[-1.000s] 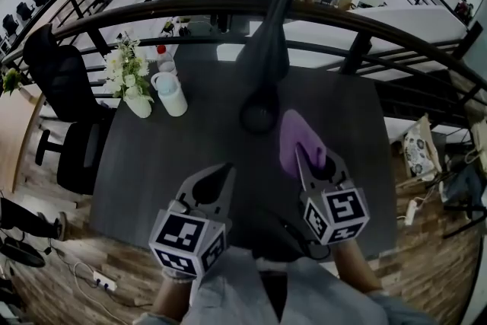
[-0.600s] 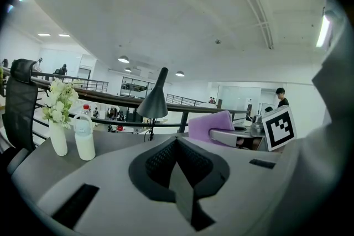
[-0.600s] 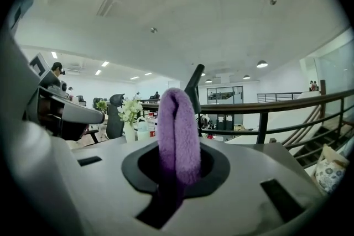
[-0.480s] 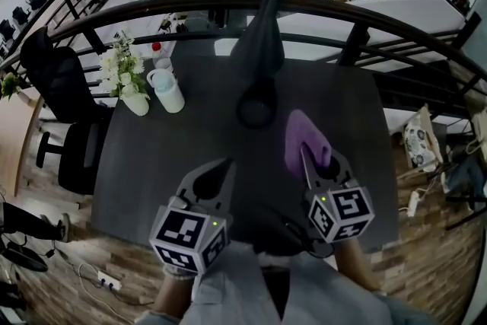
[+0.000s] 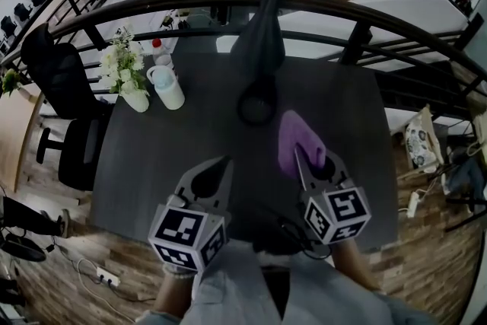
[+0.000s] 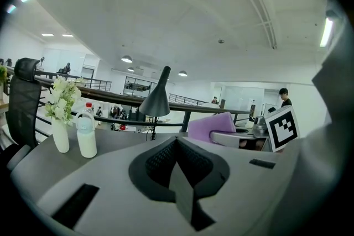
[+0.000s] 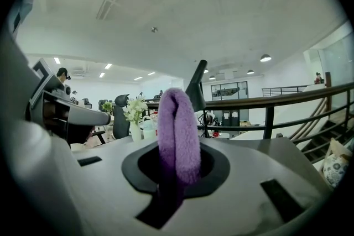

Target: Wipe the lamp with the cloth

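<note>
Head view: black lamp (image 5: 261,49) upright toward the far edge of the dark surface (image 5: 167,156); purple cloth (image 5: 293,135) near its base, held by right gripper (image 5: 310,162).
Left gripper view: left gripper (image 6: 176,171) closed, empty.
Right gripper view: jaws clamped on the folded cloth, which stands upright.

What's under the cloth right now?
Only dark table shows around the cloth, which the right gripper holds near the lamp. The patch directly beneath is covered by the cloth, so I cannot tell if anything lies there.
</note>
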`<state>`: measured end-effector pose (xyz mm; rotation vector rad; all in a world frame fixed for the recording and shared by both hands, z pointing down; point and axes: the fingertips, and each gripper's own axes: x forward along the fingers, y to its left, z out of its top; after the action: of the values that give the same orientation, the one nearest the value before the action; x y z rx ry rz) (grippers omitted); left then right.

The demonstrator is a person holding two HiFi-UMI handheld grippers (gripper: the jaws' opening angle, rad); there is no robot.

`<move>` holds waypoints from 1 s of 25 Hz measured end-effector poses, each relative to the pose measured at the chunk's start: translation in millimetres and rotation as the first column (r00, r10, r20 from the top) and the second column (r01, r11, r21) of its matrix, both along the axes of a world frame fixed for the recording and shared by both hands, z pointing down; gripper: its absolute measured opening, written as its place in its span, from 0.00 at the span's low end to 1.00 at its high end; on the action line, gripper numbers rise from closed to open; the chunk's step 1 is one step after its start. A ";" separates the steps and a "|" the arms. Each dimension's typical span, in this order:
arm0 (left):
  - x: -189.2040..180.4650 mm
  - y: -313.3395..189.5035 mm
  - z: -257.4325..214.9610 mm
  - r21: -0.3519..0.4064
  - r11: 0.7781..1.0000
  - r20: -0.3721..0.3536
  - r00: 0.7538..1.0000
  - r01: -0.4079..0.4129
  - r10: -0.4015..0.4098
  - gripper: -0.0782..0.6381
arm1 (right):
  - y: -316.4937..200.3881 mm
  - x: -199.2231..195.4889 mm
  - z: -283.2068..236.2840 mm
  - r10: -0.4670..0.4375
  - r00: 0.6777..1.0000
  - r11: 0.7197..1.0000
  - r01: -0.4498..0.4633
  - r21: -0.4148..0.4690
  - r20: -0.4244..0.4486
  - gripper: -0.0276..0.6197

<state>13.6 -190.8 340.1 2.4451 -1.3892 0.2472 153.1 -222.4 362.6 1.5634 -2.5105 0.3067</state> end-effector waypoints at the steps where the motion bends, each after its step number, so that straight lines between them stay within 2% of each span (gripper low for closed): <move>1: 0.0 0.3 0.2 0.000 1.000 0.000 1.000 0.002 -0.002 0.13 | 0.3 -1.5 0.2 -0.005 1.000 1.000 0.005 0.000 0.001 0.12; 18: 1.8 2.7 1.8 -0.005 1.000 0.005 1.000 0.009 -0.009 0.13 | 5.2 -9.0 -1.3 -0.025 1.000 1.000 0.025 0.004 -0.011 0.12; 25: 3.0 2.8 3.7 -0.007 1.000 0.004 1.000 0.005 -0.004 0.13 | 4.4 -11.7 2.0 -0.035 0.998 0.999 0.036 0.020 -0.042 0.12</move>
<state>16.6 -188.0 343.8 2.4365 -1.3927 0.2556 141.4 -218.0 364.7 1.5143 -2.5147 0.2407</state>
